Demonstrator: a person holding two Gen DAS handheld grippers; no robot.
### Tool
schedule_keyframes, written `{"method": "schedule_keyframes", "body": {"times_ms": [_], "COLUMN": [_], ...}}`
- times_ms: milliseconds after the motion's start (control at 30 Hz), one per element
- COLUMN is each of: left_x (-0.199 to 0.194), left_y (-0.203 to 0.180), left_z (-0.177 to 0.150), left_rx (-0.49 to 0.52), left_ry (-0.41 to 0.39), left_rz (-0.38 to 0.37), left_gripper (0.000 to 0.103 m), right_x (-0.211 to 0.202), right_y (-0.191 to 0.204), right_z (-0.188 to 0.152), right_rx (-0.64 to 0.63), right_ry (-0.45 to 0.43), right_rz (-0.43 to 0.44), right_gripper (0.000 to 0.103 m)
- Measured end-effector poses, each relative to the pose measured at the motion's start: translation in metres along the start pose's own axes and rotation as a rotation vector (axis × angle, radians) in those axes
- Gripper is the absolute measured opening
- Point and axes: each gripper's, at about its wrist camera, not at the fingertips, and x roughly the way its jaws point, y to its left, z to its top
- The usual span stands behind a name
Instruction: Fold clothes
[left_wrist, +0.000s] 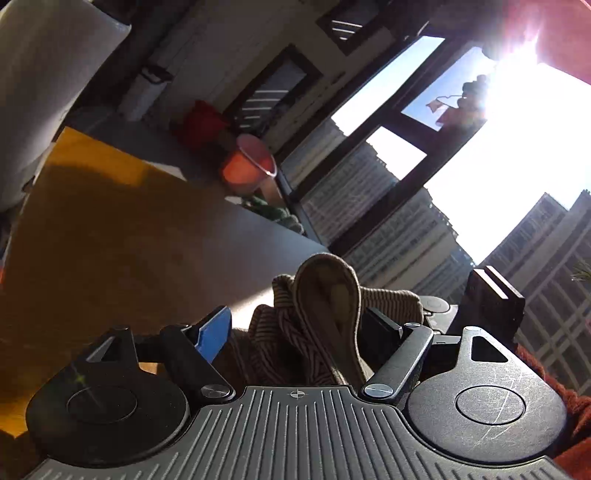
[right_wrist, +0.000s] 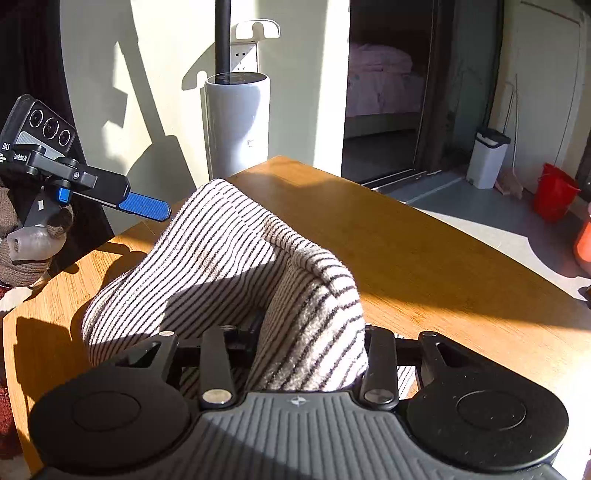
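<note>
A striped knit garment (right_wrist: 236, 258) is seen bunched on the wooden table (right_wrist: 424, 251), occupying the centre and lower left of the right wrist view, with one fold raised in a ridge at mid-frame. The right gripper (right_wrist: 306, 354) is recorded at the bottom of that view; cloth is heaped up between its two arms and the fingertips are hidden beneath it, so whether the jaws clamp the fabric or stand loose around it cannot be told. The left gripper (right_wrist: 147, 208) is noted at the left edge of the same view, raised above the table edge and carried by a hand in a brown knit glove (right_wrist: 26, 240); one blue finger pad (right_wrist: 144, 207) is shown pointing towards the garment's upper end, just beside it, contact not determinable. In the left wrist view, the left gripper (left_wrist: 295, 332) is seen with its jaws set wide, a blue pad at lower left and a dark finger at lower right, and a rumpled portion of the striped cloth (left_wrist: 317, 321) lying between them without being pressed by either pad. A white cylindrical appliance (right_wrist: 236, 122) is observed beyond the table's far edge at upper centre, a white lidded bin (right_wrist: 487, 155) and a red bucket (right_wrist: 554, 192) on the floor at right. Strong sunlight through a window (left_wrist: 424, 122) washes out the upper right of the left wrist view.
</note>
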Motion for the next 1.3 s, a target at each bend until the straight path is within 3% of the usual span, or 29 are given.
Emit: {"method": "schedule_keyframes", "body": {"times_ms": [133, 200, 333, 433, 467, 567, 633, 700, 733, 767, 833, 867, 967, 1033, 1133, 1233, 1300], "left_x": [-0.006, 0.009, 0.056, 0.073, 0.076, 0.08, 0.081, 0.08, 0.08, 0.081, 0.082, 0.081, 0.071, 0.055, 0.041, 0.057, 0.079], "left_y": [-0.047, -0.07, -0.094, -0.089, -0.085, -0.075, -0.07, -0.067, -0.067, -0.067, -0.066, -0.065, -0.071, -0.086, -0.118, -0.14, -0.144], "left_z": [0.006, 0.002, -0.012, -0.022, -0.024, -0.026, -0.026, -0.025, -0.025, -0.026, -0.027, -0.026, -0.021, -0.011, 0.006, 0.009, 0.007], "left_rx": [0.12, 0.181, 0.283, 0.281, 0.283, 0.282, 0.268, 0.27, 0.283, 0.295, 0.303, 0.307, 0.338, 0.379, 0.438, 0.493, 0.505], "left_ry": [-0.062, -0.033, 0.05, 0.092, 0.1, 0.112, 0.115, 0.116, 0.115, 0.117, 0.123, 0.125, 0.103, 0.035, -0.048, -0.022, 0.036], "left_rz": [-0.07, -0.087, 0.038, 0.111, 0.141, 0.218, 0.226, 0.229, 0.238, 0.251, 0.27, 0.285, 0.314, 0.3, 0.189, 0.098, 0.068], "left_gripper": [0.092, 0.094, 0.092, 0.086, 0.085, 0.084, 0.085, 0.087, 0.088, 0.089, 0.09, 0.089, 0.086, 0.081, 0.081, 0.08, 0.071], "right_x": [-0.005, -0.014, -0.047, -0.076, -0.085, -0.105, -0.1, -0.081, -0.064, -0.045, -0.015, -0.005, -0.004, -0.004, -0.003, -0.004, -0.009], "right_y": [-0.013, -0.014, -0.014, -0.011, -0.01, -0.011, -0.012, -0.011, -0.012, -0.013, -0.013, -0.011, -0.006, -0.005, -0.002, 0.005, 0.01], "right_z": [-0.008, -0.011, -0.014, -0.016, -0.017, -0.016, -0.017, -0.02, -0.024, -0.028, -0.041, -0.046, -0.046, -0.047, -0.047, -0.045, -0.044], "right_rx": [0.116, 0.13, 0.129, 0.122, 0.12, 0.16, 0.198, 0.232, 0.255, 0.281, 0.307, 0.305, 0.29, 0.292, 0.286, 0.275, 0.262], "right_ry": [-0.028, -0.053, -0.156, -0.261, -0.297, -0.394, -0.395, -0.352, -0.305, -0.25, -0.207, -0.21, -0.223, -0.224, -0.224, -0.223, -0.224], "right_rz": [0.011, -0.01, -0.071, -0.154, -0.184, -0.205, -0.133, -0.089, -0.094, -0.103, -0.126, -0.137, -0.158, -0.157, -0.175, -0.216, -0.235], "right_gripper": [0.053, 0.064, 0.069, 0.069, 0.067, 0.039, 0.039, 0.048, 0.064, 0.073, 0.078, 0.086, 0.089, 0.09, 0.094, 0.098, 0.103]}}
